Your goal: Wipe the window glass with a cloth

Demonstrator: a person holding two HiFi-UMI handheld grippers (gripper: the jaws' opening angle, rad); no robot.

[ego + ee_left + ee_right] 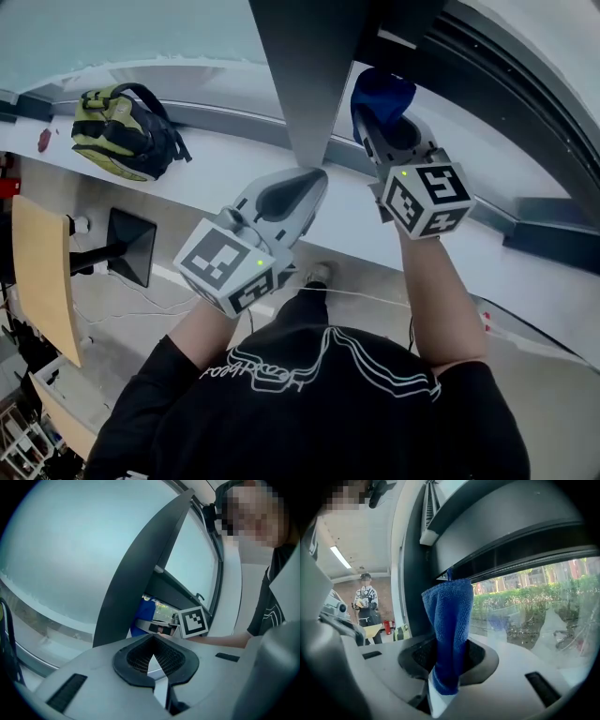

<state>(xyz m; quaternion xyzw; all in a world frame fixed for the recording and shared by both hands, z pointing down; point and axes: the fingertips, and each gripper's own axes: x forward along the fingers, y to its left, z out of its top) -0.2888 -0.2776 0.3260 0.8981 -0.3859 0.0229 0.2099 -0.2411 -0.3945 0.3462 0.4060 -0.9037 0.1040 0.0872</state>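
Glass of the window (534,606) spreads right of a dark upright frame post (305,75). A yellow-and-black backpack (122,131) lies on the white sill (220,155). The left gripper (152,656) hovers by the post, jaws closed together on nothing. The right gripper (447,663) has its jaws clamped on the blue cloth (449,616), whose top reaches the frame rail above the pane.

1. We take it for an office: a desk (42,272) and a monitor (131,246) stand on a pale floor (122,328).
2. We see a backpack (122,131) on the sill (234,150) below large windows (122,33), with a strip light (341,557) overhead.
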